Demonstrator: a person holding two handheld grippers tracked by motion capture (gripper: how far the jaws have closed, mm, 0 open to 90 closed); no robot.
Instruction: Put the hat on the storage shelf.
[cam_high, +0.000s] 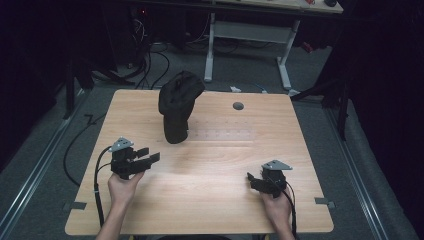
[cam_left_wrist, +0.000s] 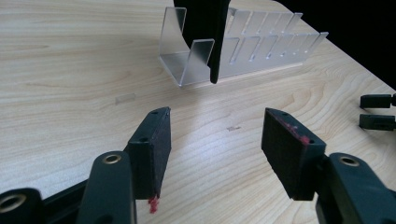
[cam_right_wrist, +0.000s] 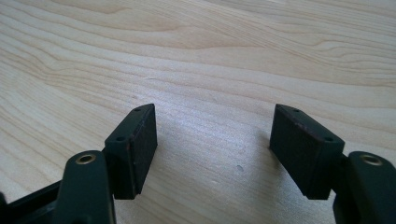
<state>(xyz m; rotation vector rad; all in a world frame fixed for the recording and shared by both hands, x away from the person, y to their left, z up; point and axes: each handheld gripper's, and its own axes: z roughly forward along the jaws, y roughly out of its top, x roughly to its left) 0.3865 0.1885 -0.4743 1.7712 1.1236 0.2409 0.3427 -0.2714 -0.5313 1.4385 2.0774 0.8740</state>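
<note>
A black cap (cam_high: 178, 102) stands draped over the left end of a clear slotted acrylic rack (cam_high: 227, 134) at the table's middle back. In the left gripper view the cap (cam_left_wrist: 203, 28) hangs down over the rack's (cam_left_wrist: 252, 51) first slots. My left gripper (cam_high: 150, 154) is held at the front left, pointing towards the cap and well short of it. It is open (cam_left_wrist: 215, 119) with nothing between its jaws. My right gripper (cam_high: 251, 180) is held at the front right, also open (cam_right_wrist: 213, 114), low over bare wood.
The light wooden table (cam_high: 210, 200) has a grey round grommet (cam_high: 238, 105) near its back edge. Cables trail off the left side. A white-legged desk (cam_high: 250, 30) stands beyond on the grey floor. The right gripper's jaw tips (cam_left_wrist: 376, 112) show at the left gripper view's right edge.
</note>
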